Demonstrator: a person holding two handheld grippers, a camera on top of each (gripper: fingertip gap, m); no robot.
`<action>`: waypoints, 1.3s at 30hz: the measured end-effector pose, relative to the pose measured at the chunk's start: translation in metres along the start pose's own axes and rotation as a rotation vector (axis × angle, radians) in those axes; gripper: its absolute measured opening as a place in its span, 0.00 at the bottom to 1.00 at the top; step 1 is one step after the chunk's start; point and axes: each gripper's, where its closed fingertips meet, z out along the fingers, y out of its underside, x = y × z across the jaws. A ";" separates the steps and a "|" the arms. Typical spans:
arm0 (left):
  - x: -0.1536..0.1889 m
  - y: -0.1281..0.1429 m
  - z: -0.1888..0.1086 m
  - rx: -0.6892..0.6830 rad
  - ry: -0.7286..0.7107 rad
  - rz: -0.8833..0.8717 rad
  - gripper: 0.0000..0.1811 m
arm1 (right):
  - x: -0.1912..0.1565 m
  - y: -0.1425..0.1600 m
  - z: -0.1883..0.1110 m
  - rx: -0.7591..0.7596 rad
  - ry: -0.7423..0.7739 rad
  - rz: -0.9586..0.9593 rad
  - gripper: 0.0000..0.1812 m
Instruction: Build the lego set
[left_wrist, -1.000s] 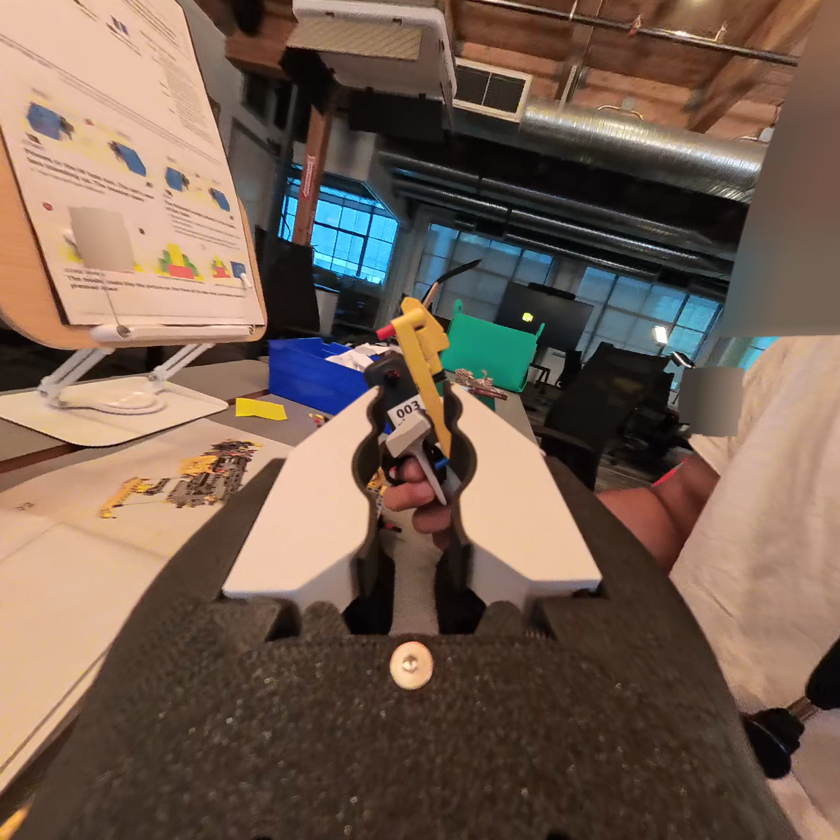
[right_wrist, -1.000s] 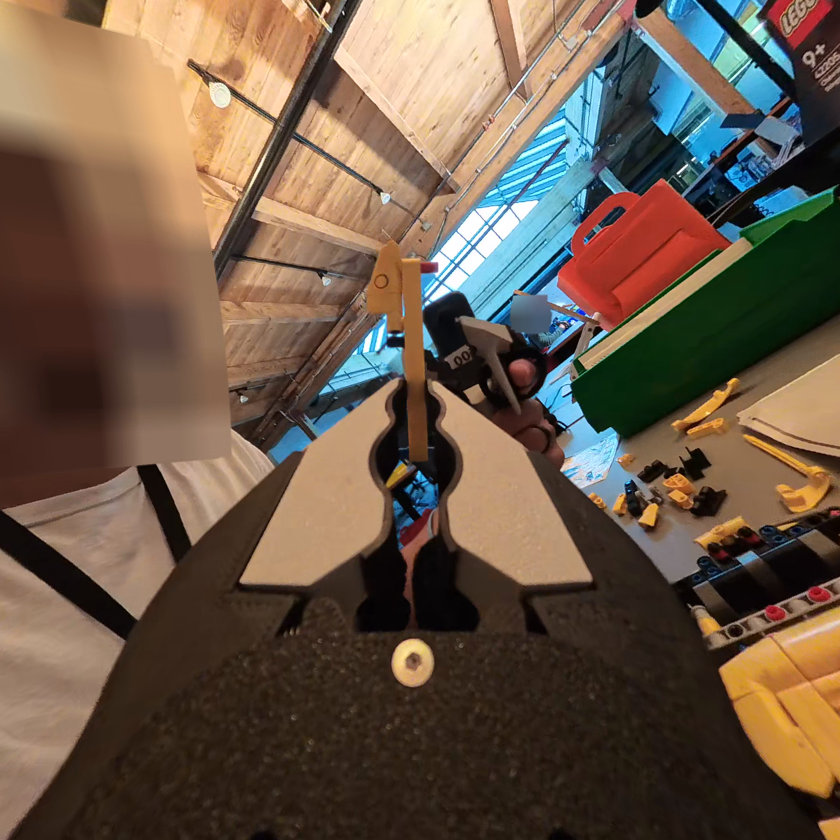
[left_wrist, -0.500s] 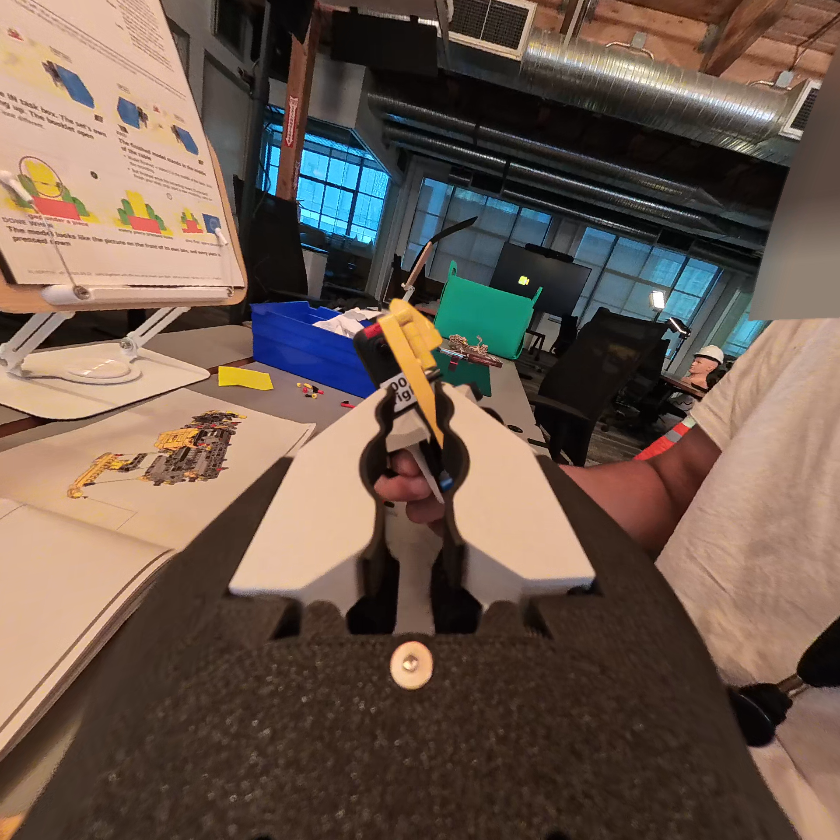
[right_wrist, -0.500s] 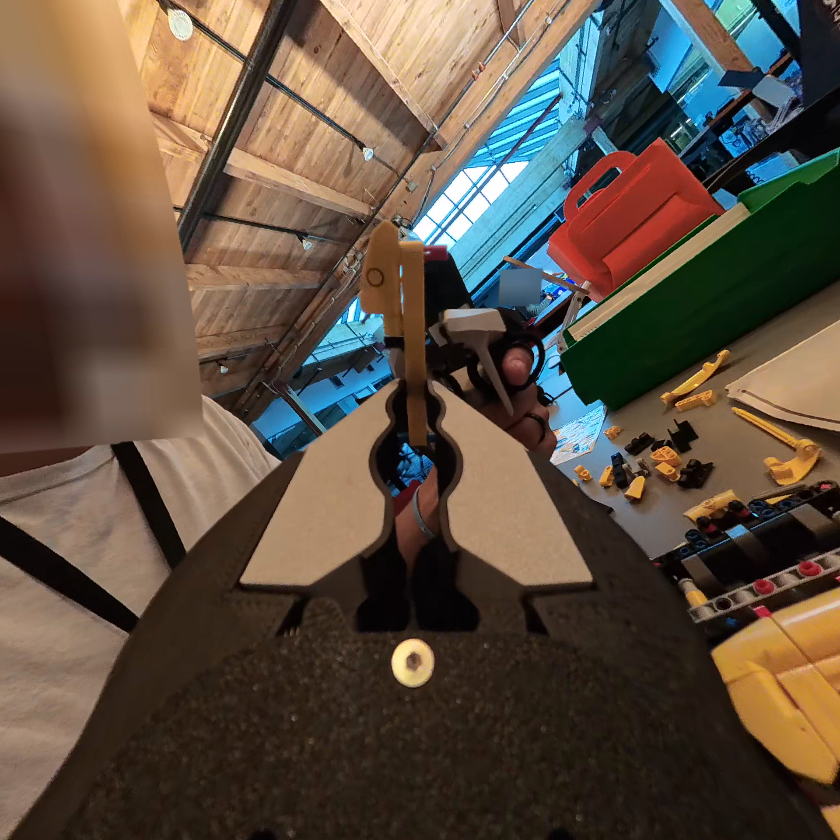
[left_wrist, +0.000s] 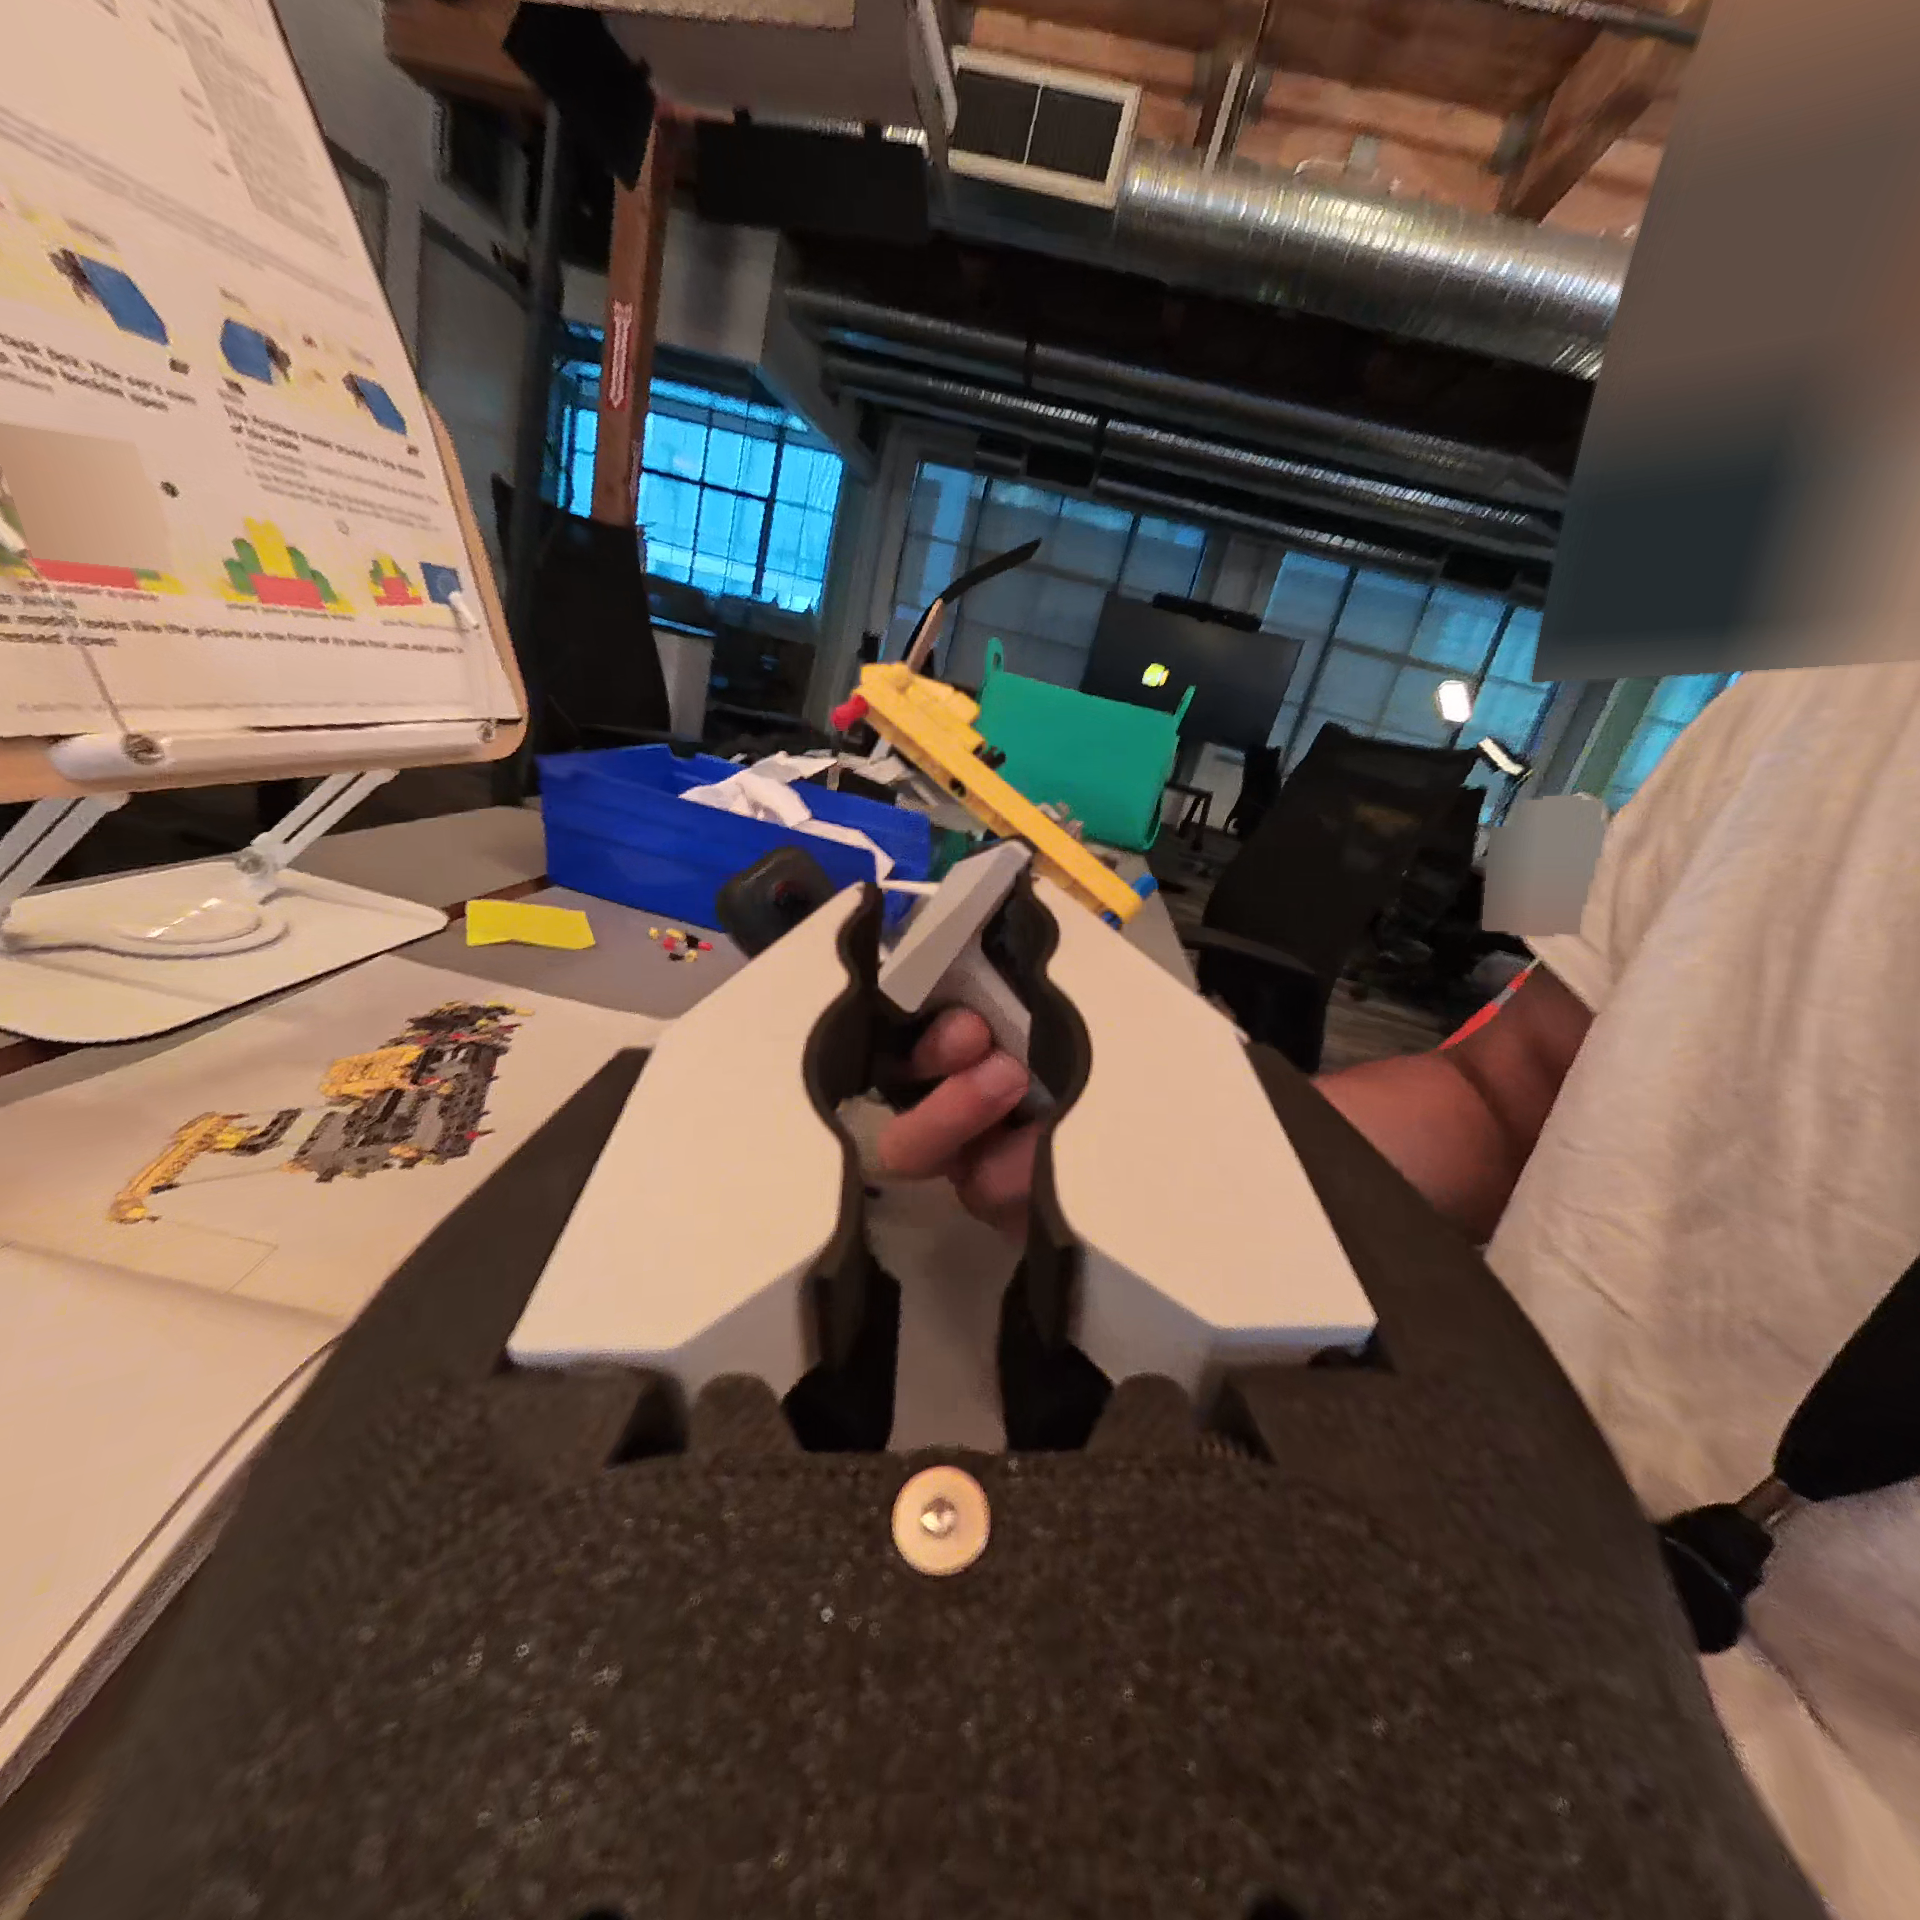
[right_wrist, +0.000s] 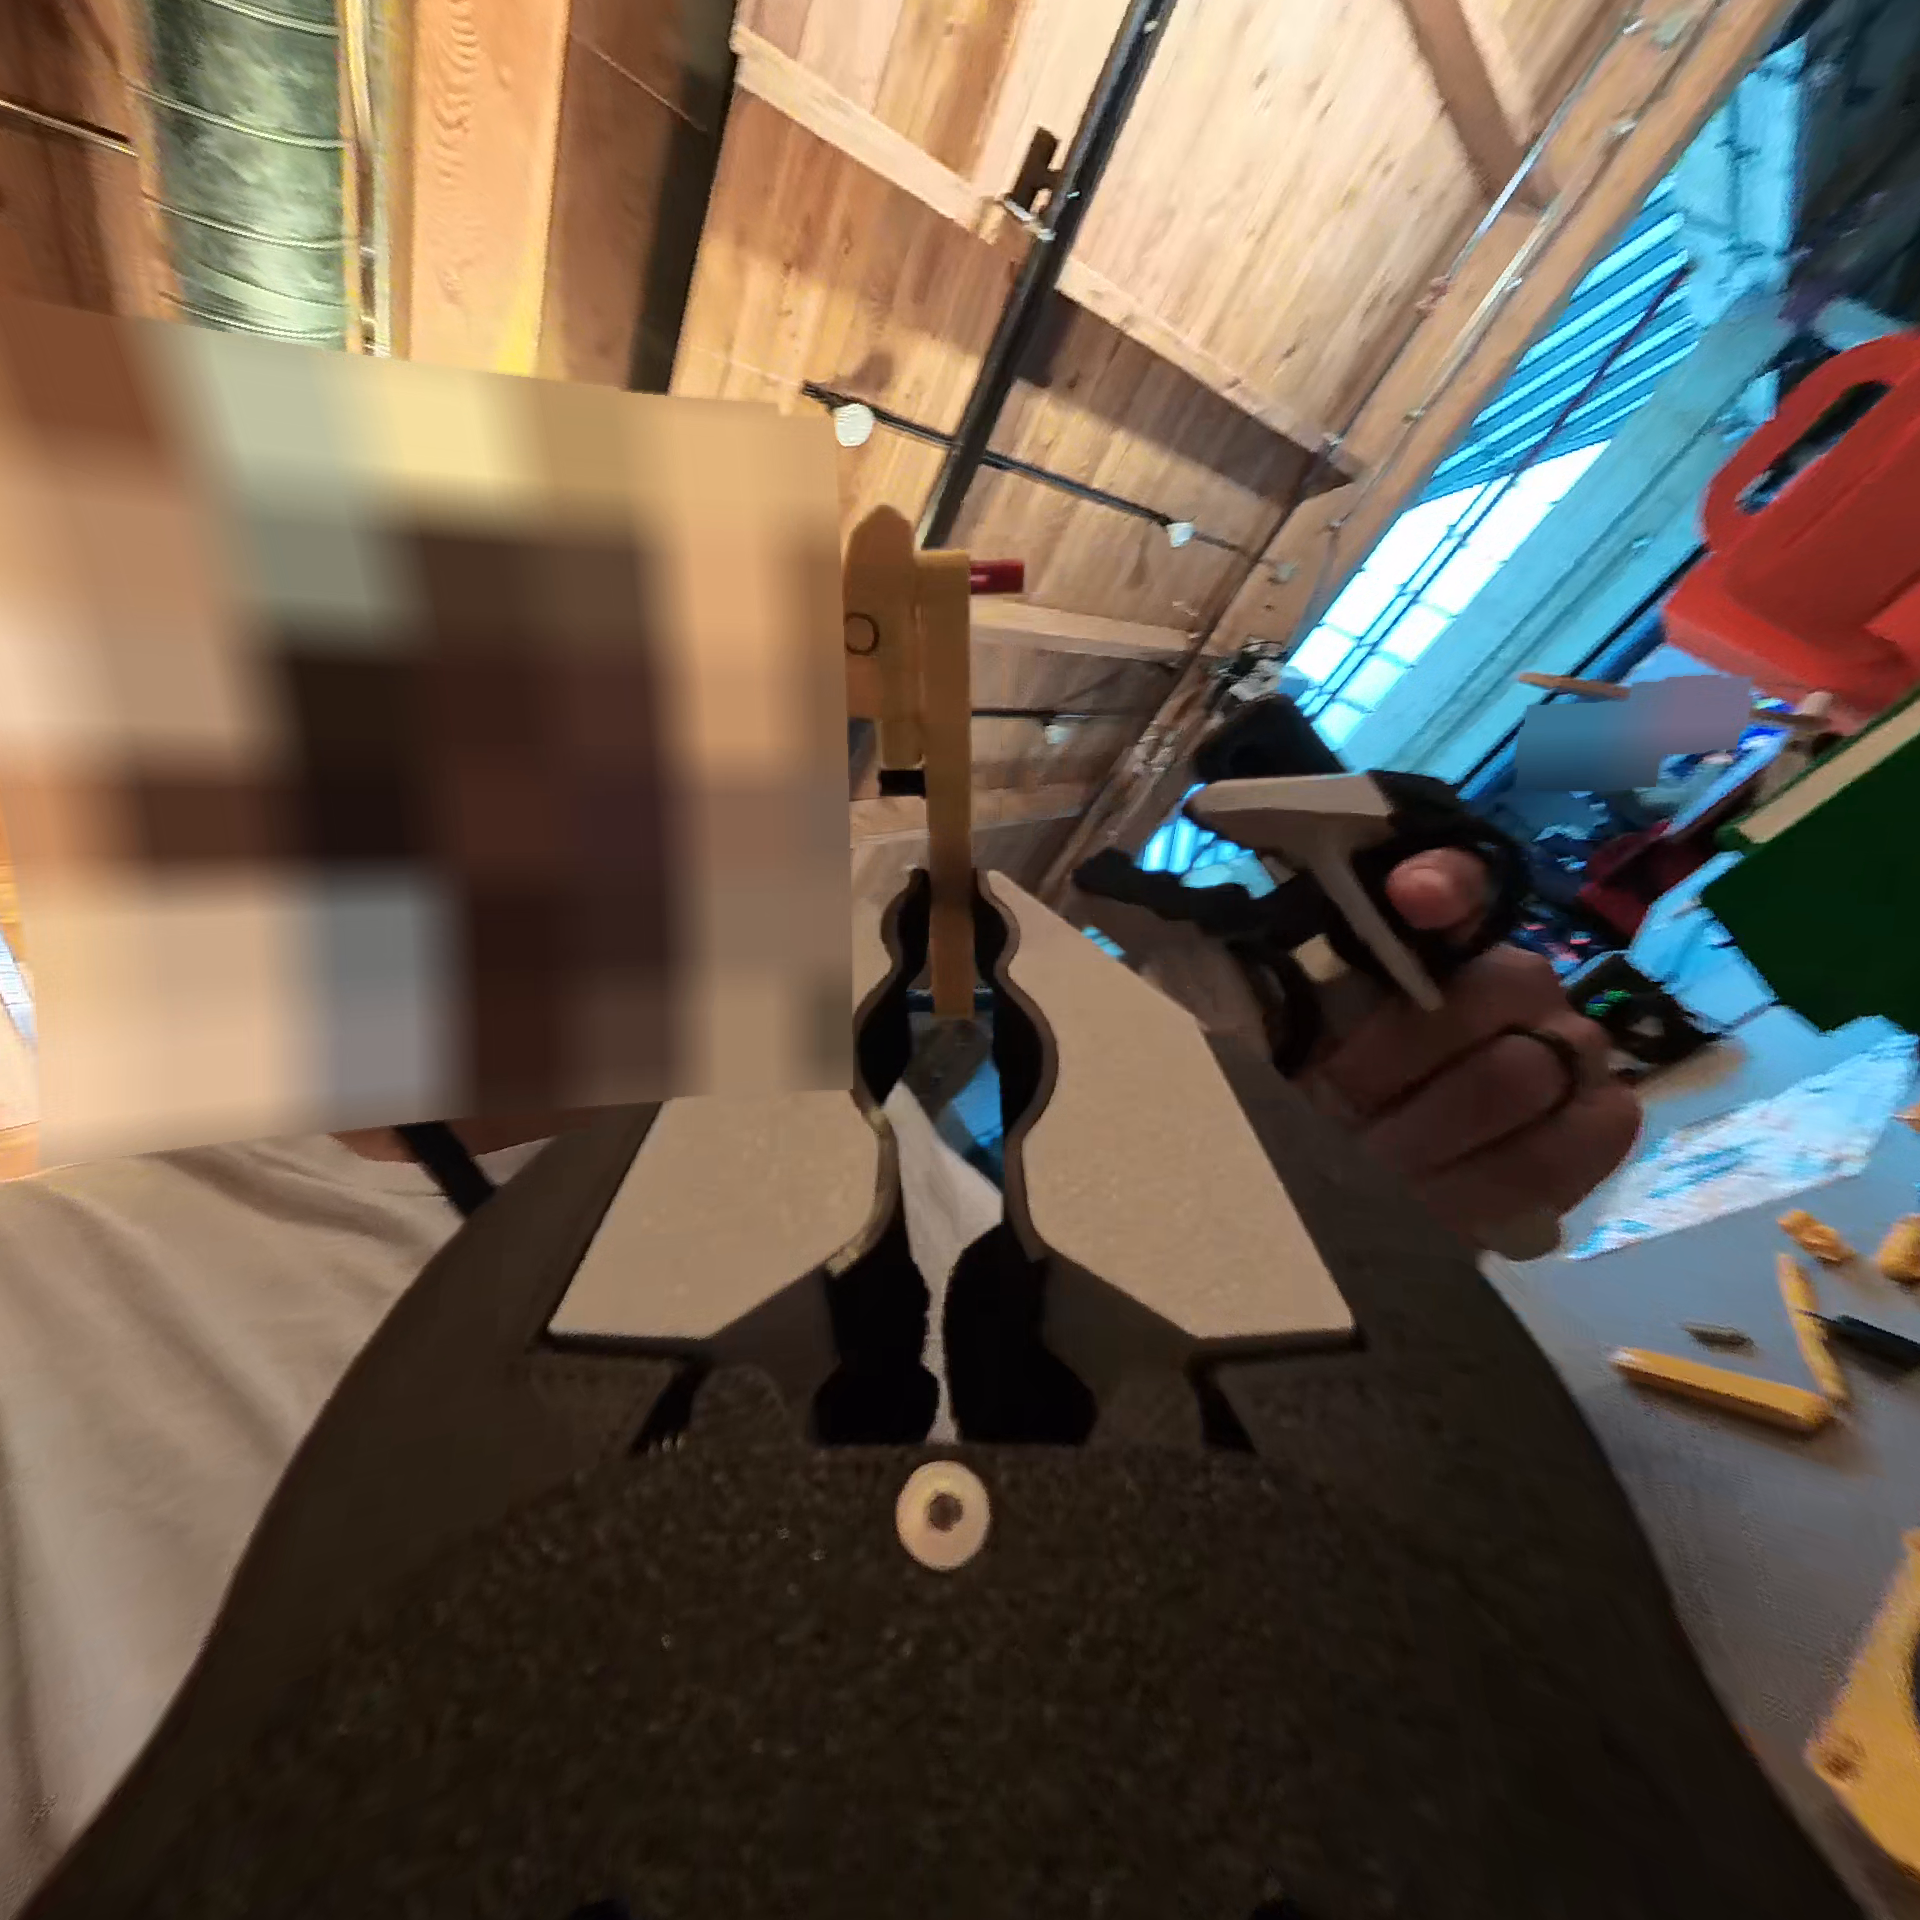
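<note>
My right gripper (right_wrist: 951, 883) is shut on the lower end of a long yellow lego beam (right_wrist: 948, 727), which stands up from the jaws with a second yellow piece and a red pin (right_wrist: 995, 570) at its top. In the left wrist view the same yellow assembly (left_wrist: 977, 790) slants up to the left beyond my fingertips, held by the right gripper's grey finger (left_wrist: 951, 935). My left gripper (left_wrist: 951, 914) is open and holds nothing. It also shows in the right wrist view (right_wrist: 1153, 847), apart from the beam on its right.
An instruction sheet on a stand (left_wrist: 208, 416) and an open booklet (left_wrist: 312, 1091) lie at the left. A blue bin (left_wrist: 665, 831) and a green bin (left_wrist: 1081, 748) stand behind. Loose yellow parts (right_wrist: 1714, 1382), a green bin (right_wrist: 1829, 904) and a red case (right_wrist: 1818, 540) are at the right. My two grippers' fingertips are within a few centimetres of each other.
My left gripper's jaws narrowed around the yellow assembly, then opened again and drew away from it. The right gripper kept its hold and tilted the assembly.
</note>
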 end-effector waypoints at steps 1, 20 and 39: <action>0.001 -0.003 -0.001 0.017 0.014 -0.011 0.14 | -0.003 0.003 0.002 -0.015 -0.037 0.046 0.03; 0.052 -0.004 -0.006 0.035 0.488 -0.415 0.11 | 0.000 0.078 0.025 -0.338 -0.129 0.348 0.03; -0.087 0.002 -0.046 0.298 -0.116 -0.732 0.04 | 0.057 -0.016 -0.030 -0.375 0.987 -1.147 0.29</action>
